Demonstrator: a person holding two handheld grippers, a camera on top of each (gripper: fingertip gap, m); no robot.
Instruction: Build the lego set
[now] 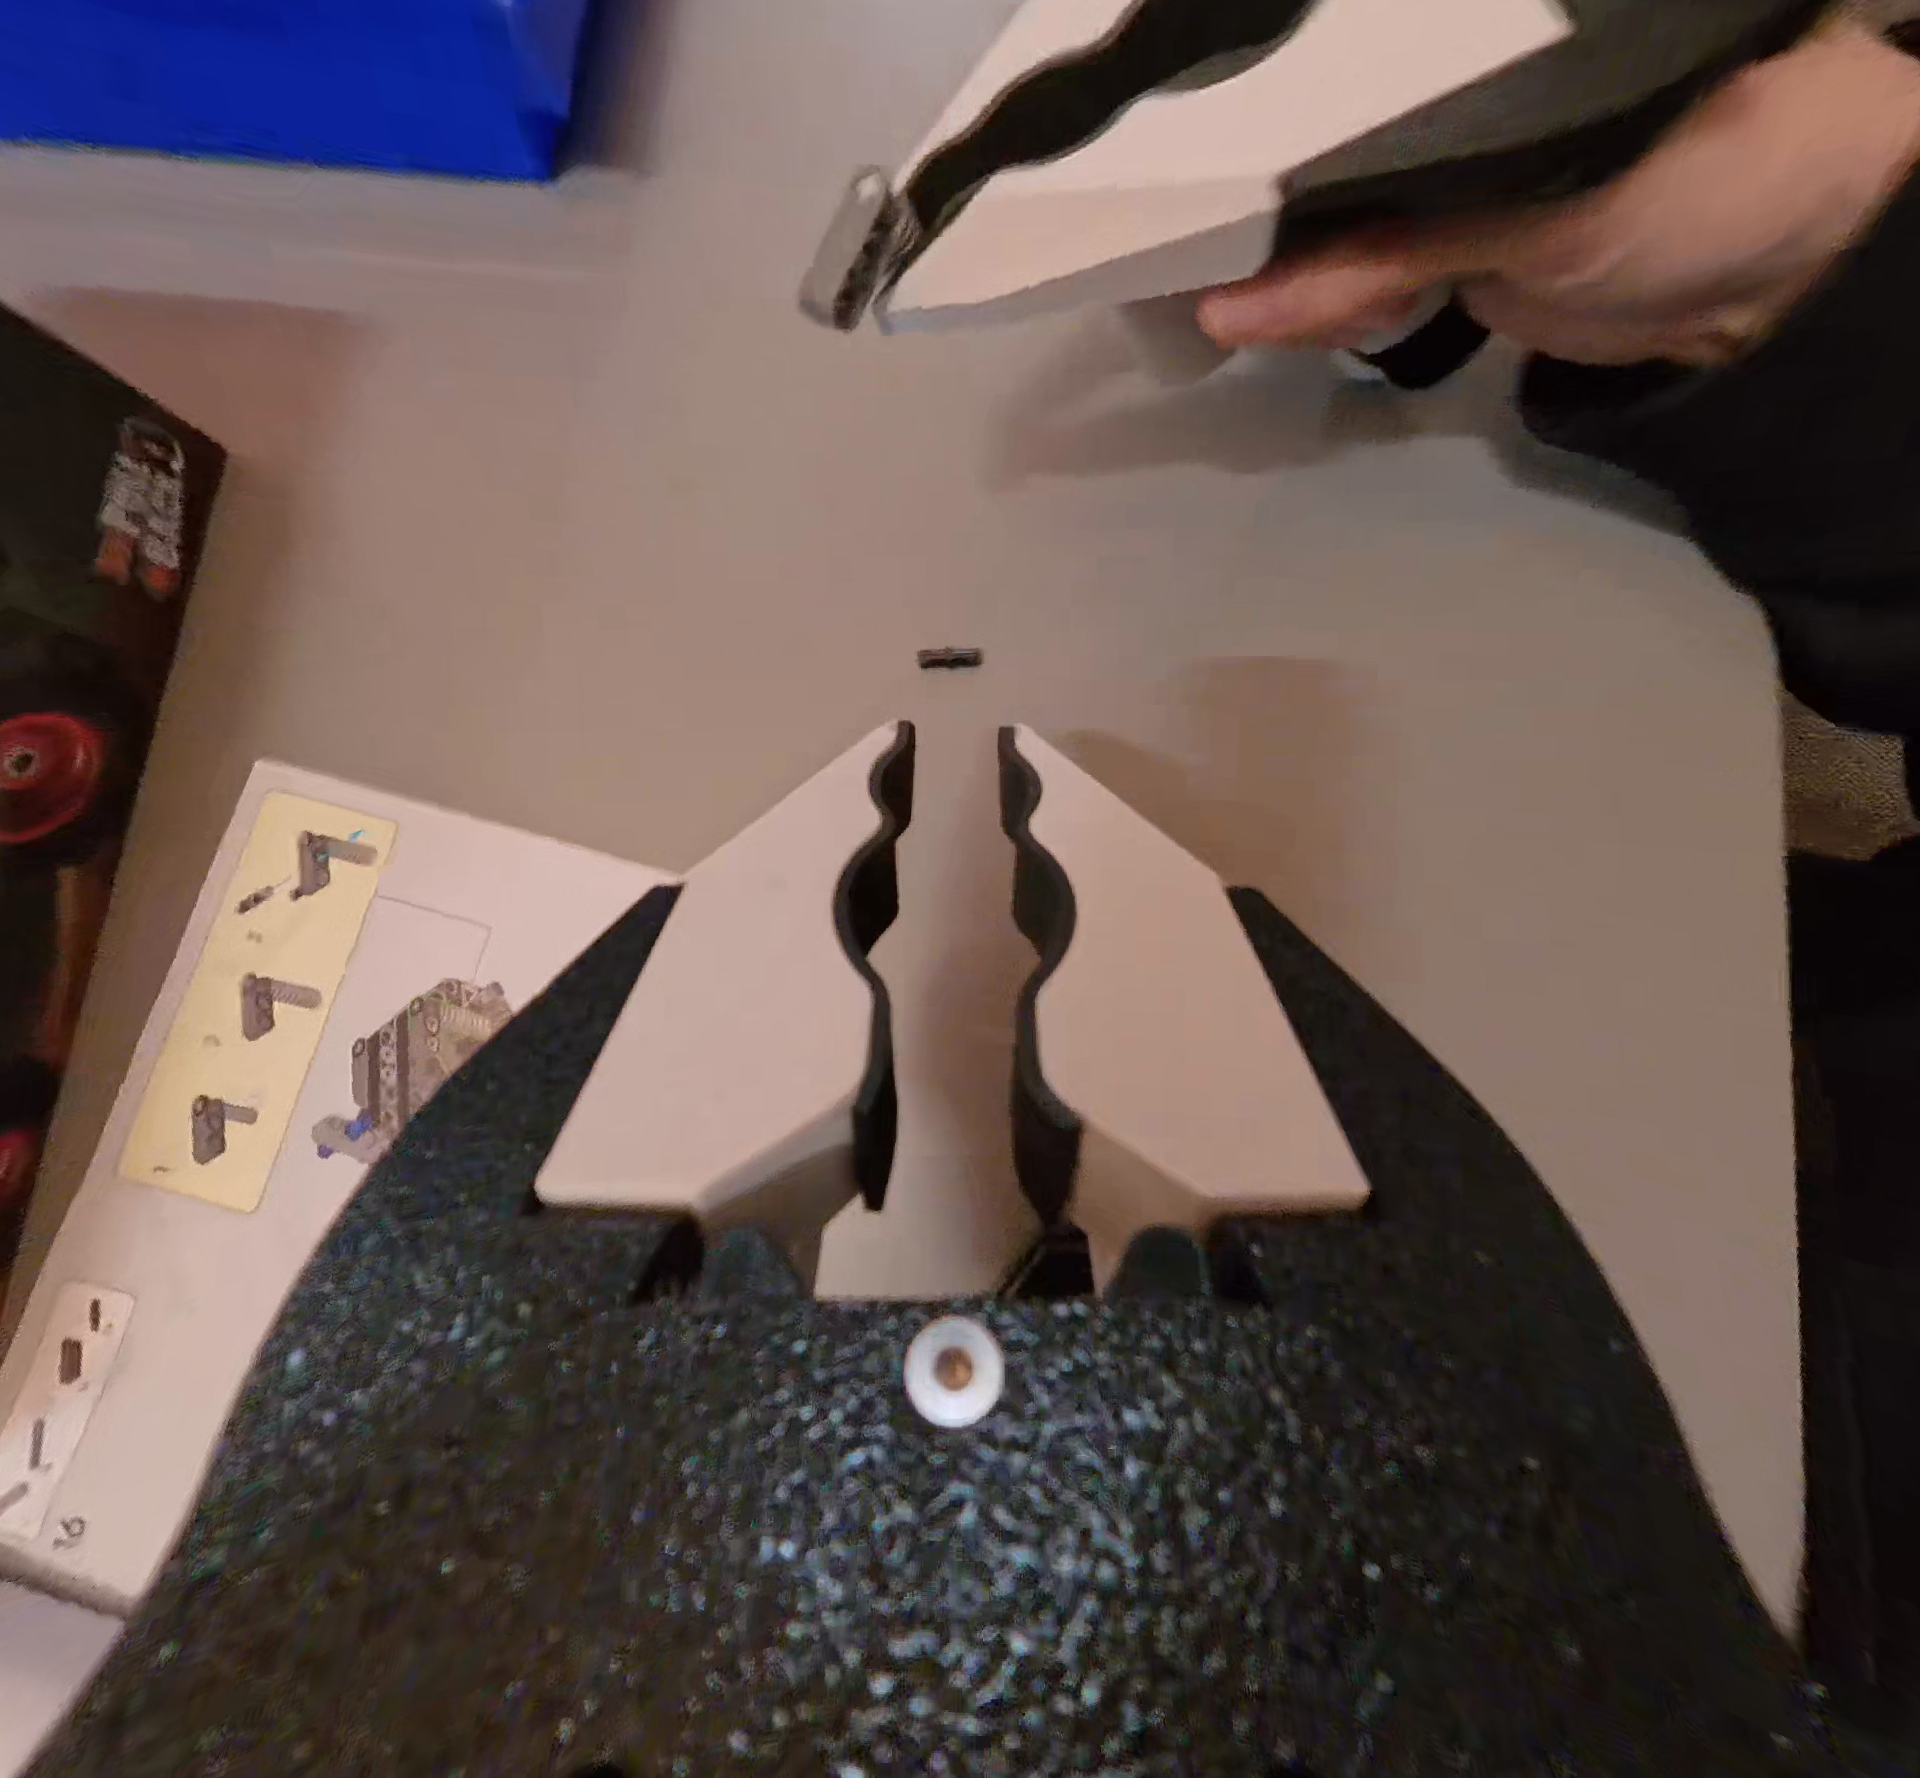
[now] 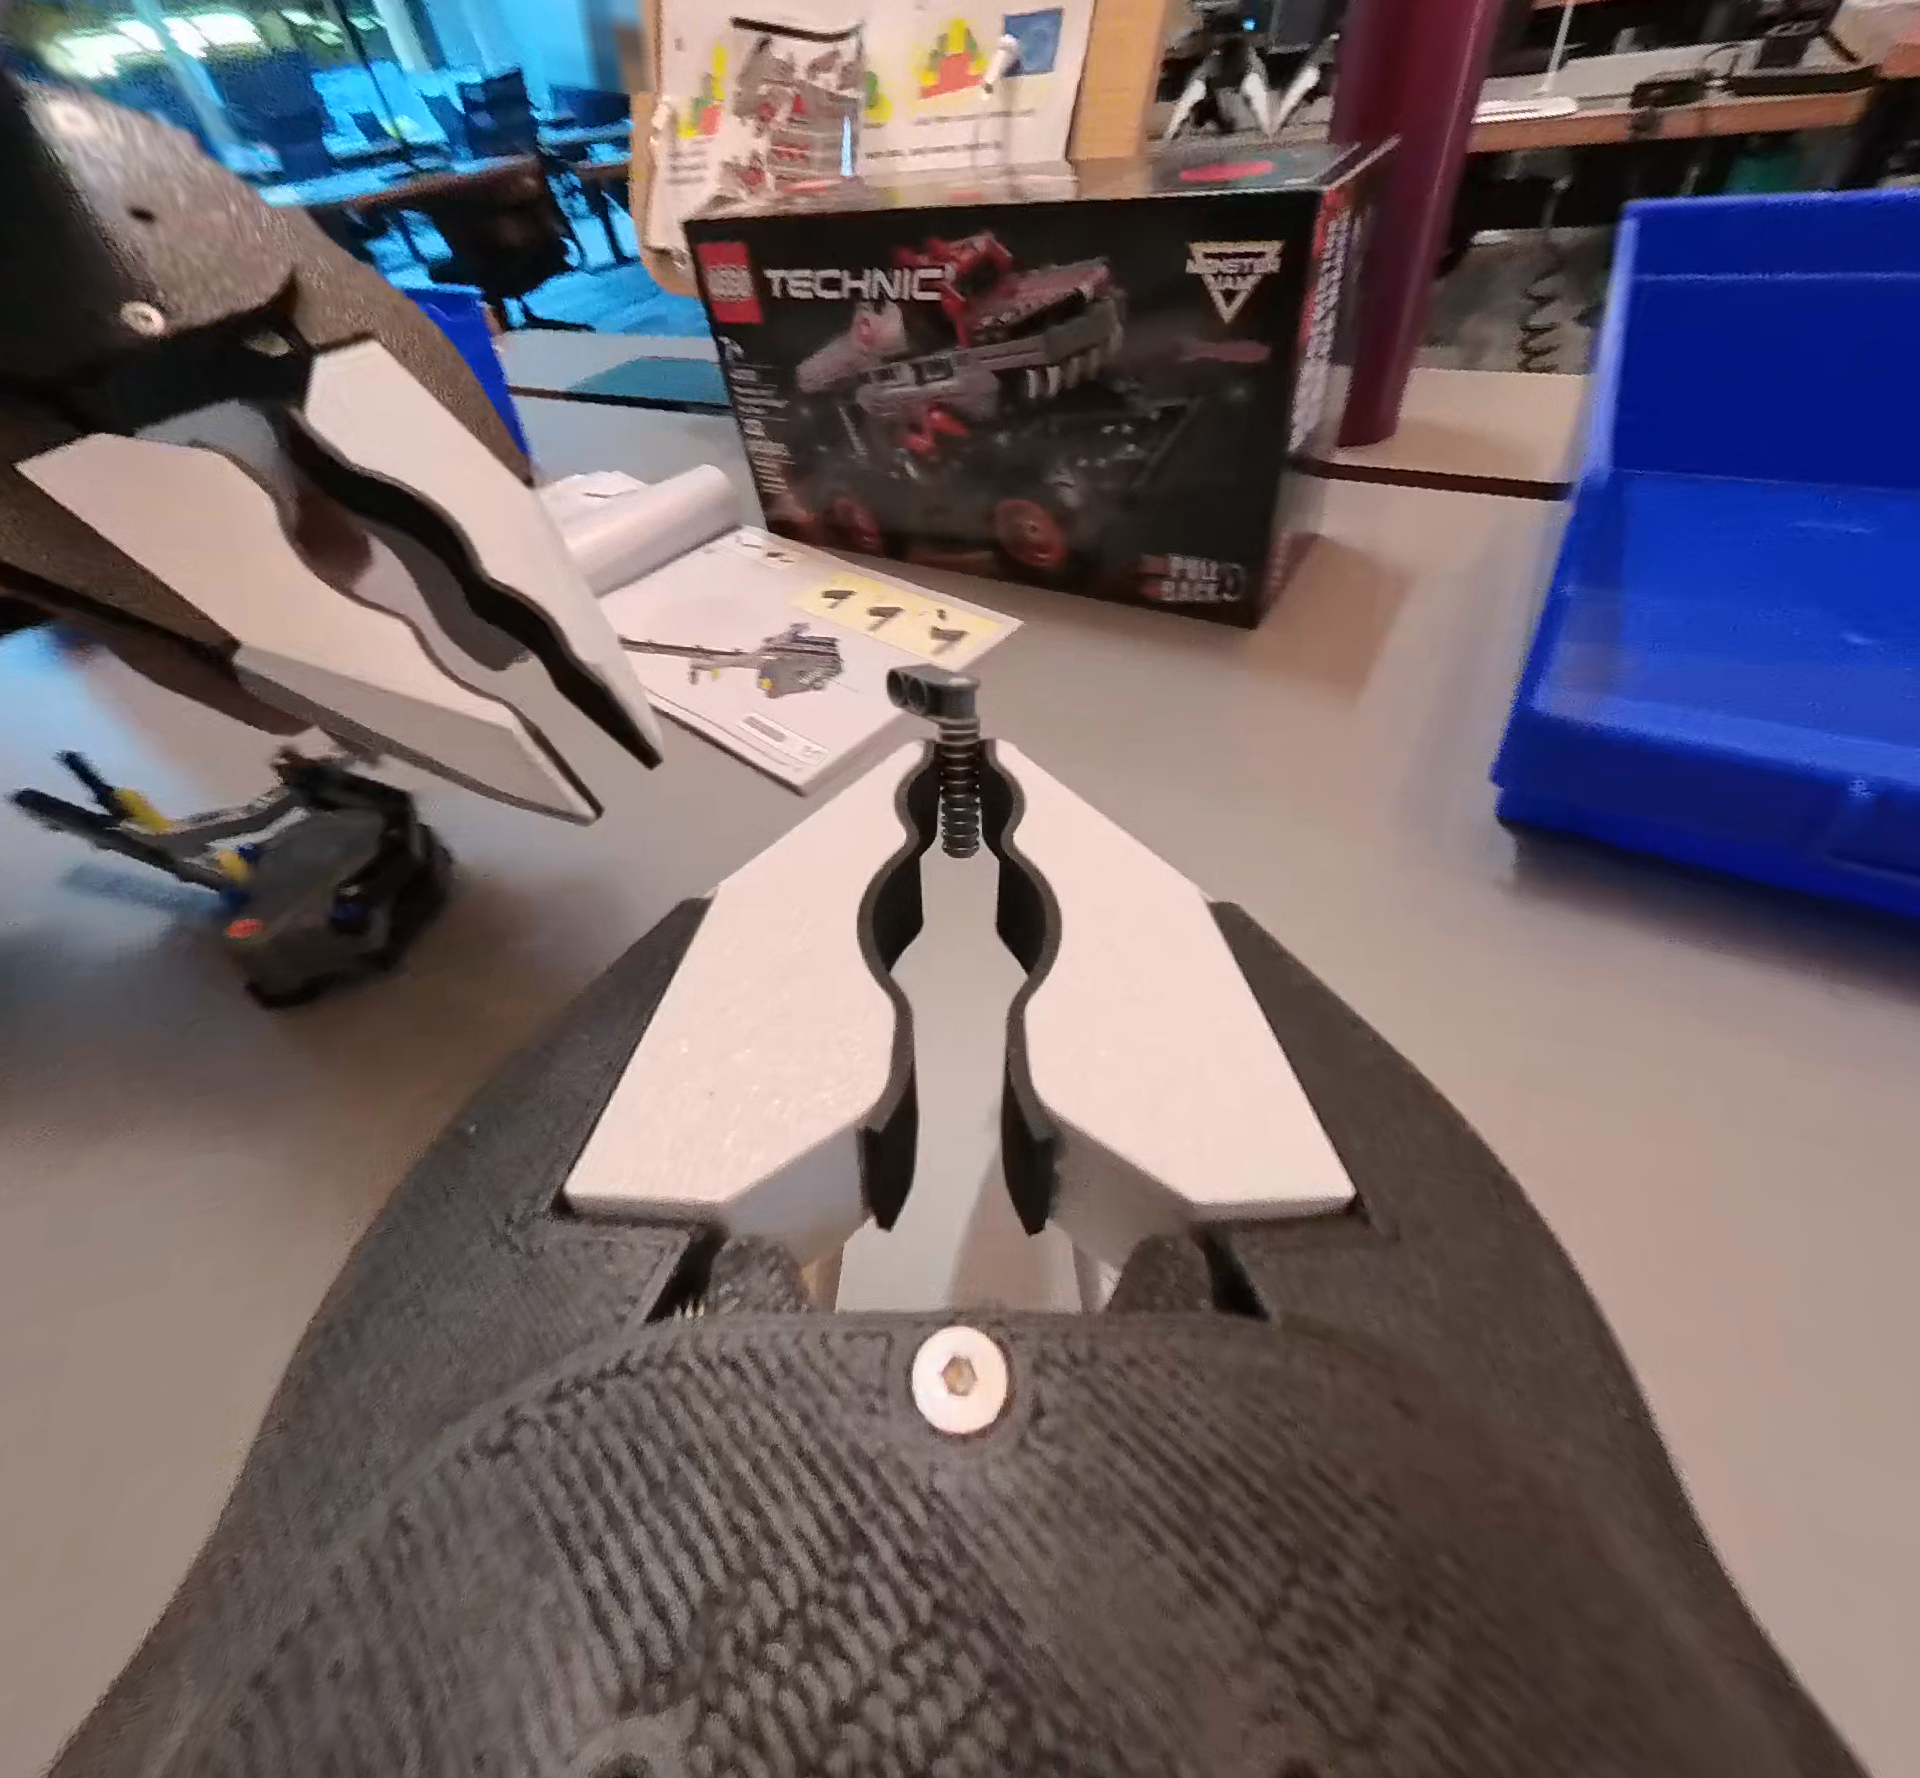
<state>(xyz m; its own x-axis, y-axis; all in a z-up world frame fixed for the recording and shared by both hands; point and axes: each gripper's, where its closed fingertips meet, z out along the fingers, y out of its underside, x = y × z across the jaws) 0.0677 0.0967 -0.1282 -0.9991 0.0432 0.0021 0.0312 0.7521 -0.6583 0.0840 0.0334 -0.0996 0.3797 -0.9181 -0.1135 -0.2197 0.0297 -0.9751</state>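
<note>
Here the right gripper [image 2: 958, 752] is closed on a small grey Technic connector with a ridged black axle [image 2: 951, 752], the ribbed shaft pinched between its wavy black pads [image 2: 902, 855], the connector head poking past the tips at centre frame. The left gripper [image 1: 956, 736] stands narrowly parted and empty above the smooth grey table [image 1: 623, 502], with a tiny black pin [image 1: 950, 657] lying just beyond its tips. At lower left, the open instruction booklet [image 1: 260, 1053] lies flat. A partly built grey model [image 2: 312, 887] sits at middle left.

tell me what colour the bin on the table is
Blue bin; clearest in the right wrist view.
</note>
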